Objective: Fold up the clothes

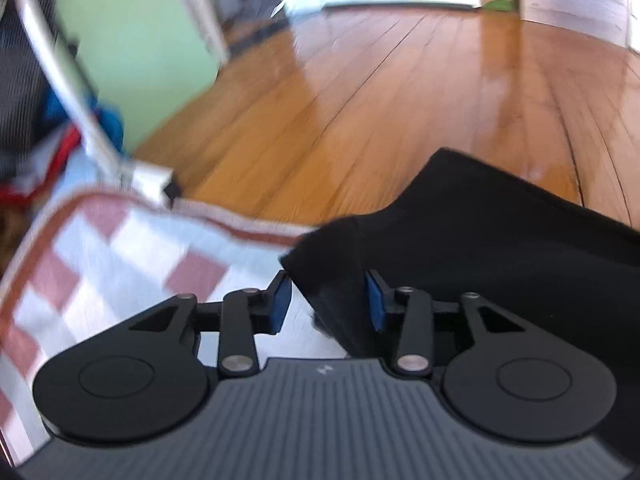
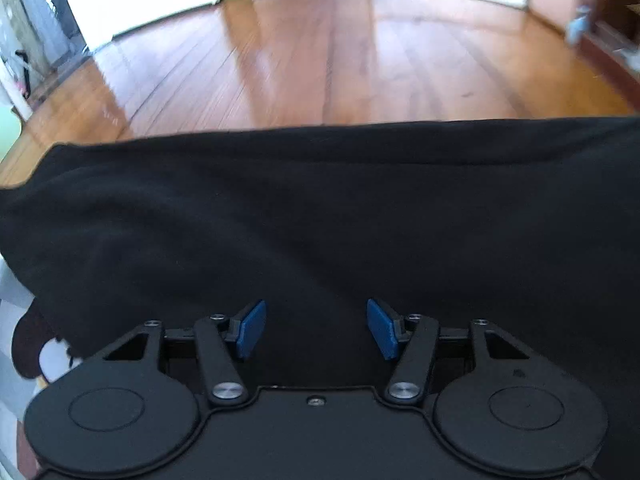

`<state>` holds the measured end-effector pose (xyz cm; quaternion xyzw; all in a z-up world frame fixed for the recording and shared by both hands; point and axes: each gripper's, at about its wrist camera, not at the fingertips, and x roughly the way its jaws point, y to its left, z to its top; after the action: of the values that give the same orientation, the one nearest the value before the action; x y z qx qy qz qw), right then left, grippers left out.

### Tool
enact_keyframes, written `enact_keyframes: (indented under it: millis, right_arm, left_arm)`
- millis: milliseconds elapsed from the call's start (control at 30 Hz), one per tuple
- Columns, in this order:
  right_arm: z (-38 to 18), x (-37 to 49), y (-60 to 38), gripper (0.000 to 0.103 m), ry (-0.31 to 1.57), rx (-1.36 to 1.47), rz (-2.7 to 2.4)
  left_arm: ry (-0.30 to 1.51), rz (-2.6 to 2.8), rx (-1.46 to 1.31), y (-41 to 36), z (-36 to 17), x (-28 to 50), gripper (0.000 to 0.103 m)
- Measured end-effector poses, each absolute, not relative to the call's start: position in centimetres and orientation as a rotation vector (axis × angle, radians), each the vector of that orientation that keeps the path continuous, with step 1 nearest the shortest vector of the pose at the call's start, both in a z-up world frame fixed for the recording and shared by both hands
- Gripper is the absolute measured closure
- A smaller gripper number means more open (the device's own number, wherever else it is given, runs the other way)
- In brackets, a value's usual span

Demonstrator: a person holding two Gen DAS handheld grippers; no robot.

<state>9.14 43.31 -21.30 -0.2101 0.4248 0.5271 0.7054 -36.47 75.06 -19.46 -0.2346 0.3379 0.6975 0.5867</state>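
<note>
Writing: we read none.
Surface: checked cloth (image 1: 120,248), wood floor (image 1: 380,100) beyond.
Garment (image 2: 320,208): black, at the cloth's far edge.
Left gripper (image 1: 328,300): spread, fabric corner between, unpinched.
Right gripper (image 2: 316,328): spread above garment.

Room in a home, glossy wooden plank floor (image 1: 360,92), checked red-and-white cloth (image 1: 100,264) near the floor's edge, bright doorway beyond the floor, pale green wall (image 1: 132,52) beside it.
</note>
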Motion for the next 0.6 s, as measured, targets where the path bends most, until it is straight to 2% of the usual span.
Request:
enact_keyframes:
  millis: [33, 133, 233, 333, 467, 600]
  right_arm:
    - [-20.5, 9.5, 41.5, 0.041, 0.952, -0.433, 1.173]
    - [-18.4, 10.5, 36.0, 0.041, 0.969, -0.356, 1.145]
    - [-16.0, 10.4, 30.5, 0.04, 0.899, -0.337, 1.086]
    - [-13.8, 12.2, 26.0, 0.039, 0.855, -0.269, 0.994]
    - [-11.7, 15.3, 23.1, 0.02, 0.796, -0.133, 0.924]
    - [-12.2, 16.1, 22.4, 0.02, 0.786, -0.104, 0.83]
  left_arm:
    - [0.768, 1.629, -0.578, 74.5, -19.1, -37.3, 0.061]
    - [0.629, 1.584, -0.725, 73.9, -18.3, -40.0, 0.044]
    - [0.483, 1.411, -1.001, 73.5, -19.1, -42.4, 0.044]
    - [0.467, 1.294, -1.138, 73.7, -21.0, -42.5, 0.044]
    - [0.457, 1.196, -1.219, 73.7, -22.9, -41.4, 0.042]
    - [0.491, 1.138, -1.252, 73.9, -24.6, -40.0, 0.042]
